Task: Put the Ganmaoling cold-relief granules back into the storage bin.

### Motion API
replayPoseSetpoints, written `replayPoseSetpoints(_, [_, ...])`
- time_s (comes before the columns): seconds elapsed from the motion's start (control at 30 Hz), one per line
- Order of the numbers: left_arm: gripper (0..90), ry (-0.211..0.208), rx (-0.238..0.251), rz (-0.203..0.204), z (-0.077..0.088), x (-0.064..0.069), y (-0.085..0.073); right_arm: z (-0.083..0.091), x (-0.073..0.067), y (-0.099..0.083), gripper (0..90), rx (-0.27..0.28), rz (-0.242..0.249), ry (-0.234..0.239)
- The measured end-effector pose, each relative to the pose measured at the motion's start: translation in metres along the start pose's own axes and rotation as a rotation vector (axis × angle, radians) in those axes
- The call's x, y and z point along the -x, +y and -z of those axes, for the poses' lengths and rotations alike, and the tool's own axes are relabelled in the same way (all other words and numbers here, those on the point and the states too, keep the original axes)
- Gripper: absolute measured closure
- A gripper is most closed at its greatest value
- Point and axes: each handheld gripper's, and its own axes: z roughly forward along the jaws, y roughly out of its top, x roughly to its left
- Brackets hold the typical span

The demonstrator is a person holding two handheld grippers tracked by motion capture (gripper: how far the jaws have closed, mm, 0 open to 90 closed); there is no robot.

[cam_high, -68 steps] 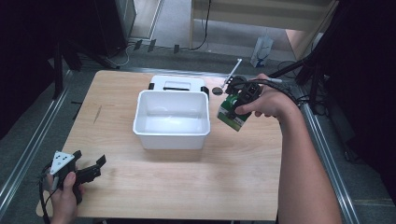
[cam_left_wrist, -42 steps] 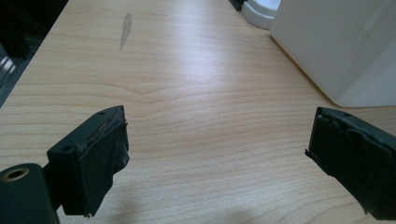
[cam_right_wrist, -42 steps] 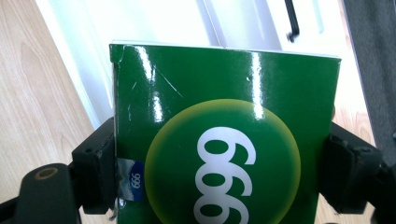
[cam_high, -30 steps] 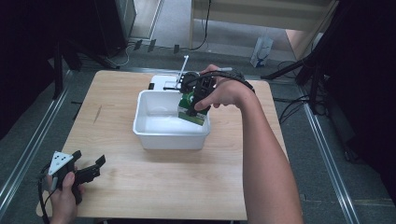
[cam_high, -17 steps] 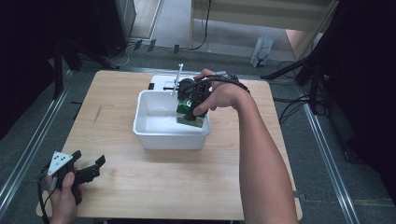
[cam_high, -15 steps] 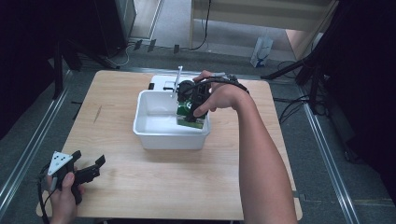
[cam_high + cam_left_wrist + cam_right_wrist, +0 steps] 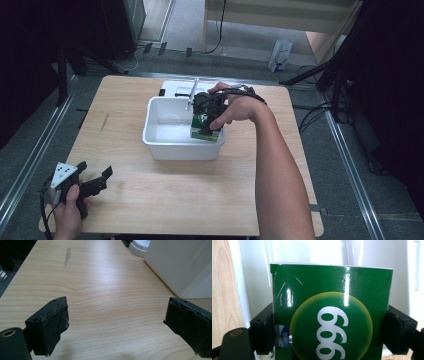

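Green box held down inside the white tub

The wooden worktop (image 7: 200,200) carries a white tub (image 7: 170,145) near its far middle, with a white lid-like piece (image 7: 177,89) just behind it. The right claw (image 7: 207,120) reaches into the tub's right end, its jaws clamped on the two sides of a green box (image 7: 332,322) with a yellow-green disc and white numerals. At the near left corner, the left claw (image 7: 95,182) rests low over bare wood, jaws apart and holding nothing.

surface: wooden table (image 7: 200,190) | on it: white tub (image 7: 170,145), white lid (image 7: 180,89) behind
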Motion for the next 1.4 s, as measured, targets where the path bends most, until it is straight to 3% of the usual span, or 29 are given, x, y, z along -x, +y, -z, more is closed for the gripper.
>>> replayPoseSetpoints(0.1, [5.6,0.000,0.000,0.002,0.000,0.000,0.000,-0.007,0.002,-0.003,15.9,0.023,0.003,0.008])
replayPoseSetpoints(0.5, [5.6,-0.002,0.003,0.005,0.000,0.000,0.000,-0.037,0.003,-0.006,15.8,-0.004,-0.021,0.044])
replayPoseSetpoints(0.63, [5.6,-0.004,0.002,0.006,0.000,-0.001,0.000,-0.046,0.004,-0.006,15.8,-0.027,-0.065,0.069])
replayPoseSetpoints(0.8, [5.6,-0.003,0.002,0.005,0.001,-0.001,0.000,-0.058,0.005,-0.006,15.9,-0.050,-0.071,0.079])
replayPoseSetpoints(0.9, [5.6,-0.007,0.004,0.006,0.001,-0.001,0.000,-0.065,0.006,-0.006,15.3,-0.069,-0.109,0.078])
replayPoseSetpoints(1.1, [5.6,-0.007,0.004,0.007,0.001,-0.001,0.000,-0.067,0.005,-0.006,14.6,-0.090,-0.146,0.082])
replayPoseSetpoints(1.23, [5.6,-0.007,0.005,0.009,0.001,-0.001,0.000,-0.060,0.008,-0.004,7.0,-0.070,-0.161,0.069])
replayPoseSetpoints(1.27, [5.6,-0.006,0.006,0.009,0.001,-0.001,0.000,-0.055,0.012,-0.003,1.4,-0.052,-0.214,0.087])
replayPoseSetpoints(1.33, [5.6,-0.006,0.005,0.009,0.000,-0.001,0.000,-0.052,0.014,-0.003,1.2,-0.046,-0.235,0.086])
replayPoseSetpoints(1.4, [5.6,-0.005,0.005,0.009,0.000,-0.001,0.000,-0.046,0.016,-0.002,1.2,-0.036,-0.264,0.054])
